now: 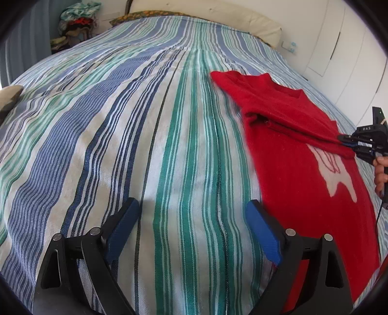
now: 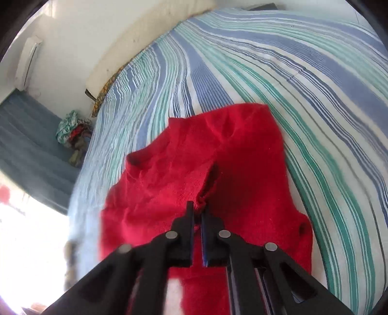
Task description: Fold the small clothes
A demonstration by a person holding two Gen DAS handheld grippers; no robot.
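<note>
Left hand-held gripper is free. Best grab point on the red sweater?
Probably the near side hem of the red sweater, just right of the open left hand-held gripper. That edge lies flat and exposed on the striped bedspread; come in low from the left.

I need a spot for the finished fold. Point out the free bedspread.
Free: the striped bedspread left of the red sweater, up to the pillow, including under the open left gripper. Crowded: the right side, where the right gripper pinches the sweater.

We look down along each gripper, close over the striped bedspread [image 1: 169,145]; both views share the red sweater [image 2: 218,157].
</note>
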